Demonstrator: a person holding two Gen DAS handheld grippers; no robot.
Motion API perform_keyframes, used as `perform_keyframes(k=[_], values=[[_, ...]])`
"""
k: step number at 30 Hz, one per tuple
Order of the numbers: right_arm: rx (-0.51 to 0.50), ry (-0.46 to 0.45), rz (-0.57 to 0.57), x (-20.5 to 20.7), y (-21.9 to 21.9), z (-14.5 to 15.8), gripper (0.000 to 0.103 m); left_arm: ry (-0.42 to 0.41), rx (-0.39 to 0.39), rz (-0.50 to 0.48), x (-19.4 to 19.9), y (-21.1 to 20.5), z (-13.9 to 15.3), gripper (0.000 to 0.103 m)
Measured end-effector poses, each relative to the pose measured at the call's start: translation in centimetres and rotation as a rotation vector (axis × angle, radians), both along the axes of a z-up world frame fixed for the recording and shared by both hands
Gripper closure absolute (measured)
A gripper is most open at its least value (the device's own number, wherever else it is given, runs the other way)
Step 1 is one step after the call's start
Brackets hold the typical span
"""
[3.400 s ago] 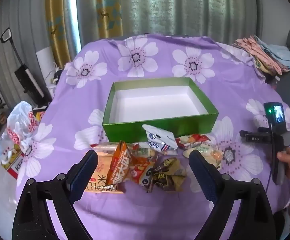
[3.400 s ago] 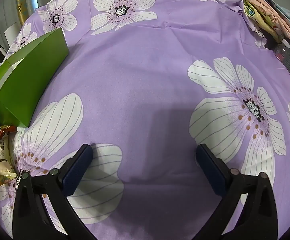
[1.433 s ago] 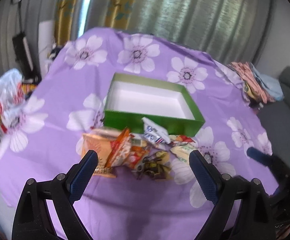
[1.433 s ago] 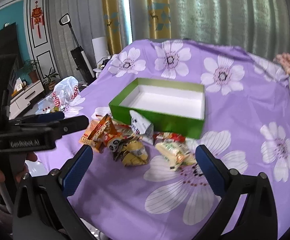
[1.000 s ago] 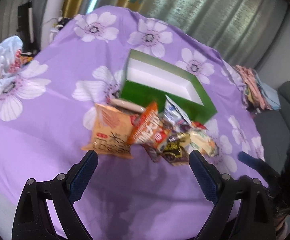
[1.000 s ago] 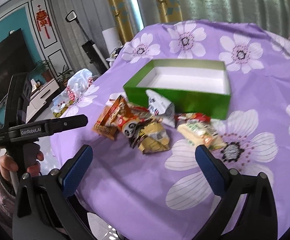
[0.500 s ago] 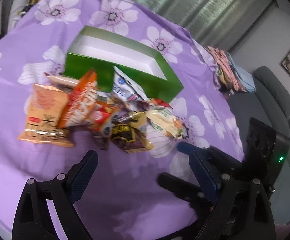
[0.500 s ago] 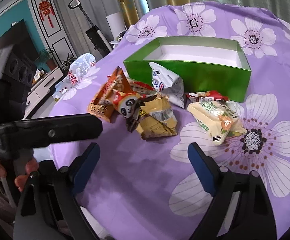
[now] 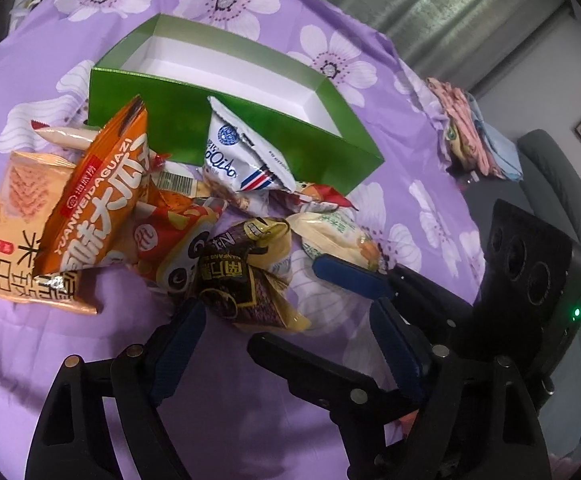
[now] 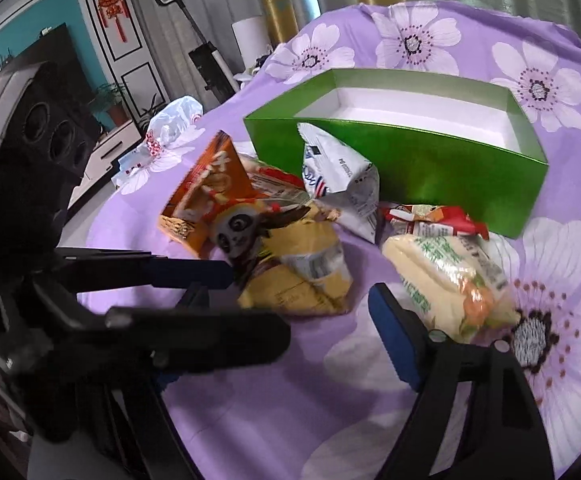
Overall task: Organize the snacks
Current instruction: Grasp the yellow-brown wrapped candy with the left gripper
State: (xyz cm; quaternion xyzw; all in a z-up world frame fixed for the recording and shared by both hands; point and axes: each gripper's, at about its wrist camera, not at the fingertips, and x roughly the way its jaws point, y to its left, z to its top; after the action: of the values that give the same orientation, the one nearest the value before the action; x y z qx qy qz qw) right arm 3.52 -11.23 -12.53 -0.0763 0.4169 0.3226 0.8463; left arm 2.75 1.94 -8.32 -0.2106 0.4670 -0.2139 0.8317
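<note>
An empty green box with a white inside stands behind a pile of snack packets. The pile holds an orange seed packet, a white-blue packet leaning on the box, a panda packet, a dark brown and yellow packet and a pale green-yellow packet. My left gripper is closing, its tips either side of the dark packet's near corner without pressing it. My right gripper comes in from the right, also closing, astride the same packet's near end; its left finger is partly hidden.
Everything rests on a table under a purple flowered cloth. Folded clothes lie at the far right edge, with a grey sofa beyond. A plastic bag sits off the table's left side.
Both grippers have dropped and moved in close to the pile. They now cross each other in front of the dark packet. Both pairs of jaws stand a little narrower.
</note>
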Motion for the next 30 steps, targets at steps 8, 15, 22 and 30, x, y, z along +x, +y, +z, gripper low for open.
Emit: perform_keyframes(k=[8, 15, 22, 30], values=[[-0.036, 0.02, 0.079, 1.7, 1.1, -0.6, 0.018, 0.032, 0.007, 0.02, 1.1, 0.0, -0.9, 0.031], [-0.086, 0.022, 0.122, 2.0, 1.8, -0.8, 0.037, 0.063, -0.004, 0.031, 1.7, 0.5, -1.4, 0.044], [-0.1, 0.002, 0.116, 1.5, 1.6, -0.6, 0.044, 0.052, 0.014, 0.02, 1.6, 0.0, -0.9, 0.044], [-0.096, -0.043, 0.094, 0.3, 1.5, 0.8, 0.046, 0.018, 0.025, -0.003, 0.5, -0.8, 0.7, 0.044]])
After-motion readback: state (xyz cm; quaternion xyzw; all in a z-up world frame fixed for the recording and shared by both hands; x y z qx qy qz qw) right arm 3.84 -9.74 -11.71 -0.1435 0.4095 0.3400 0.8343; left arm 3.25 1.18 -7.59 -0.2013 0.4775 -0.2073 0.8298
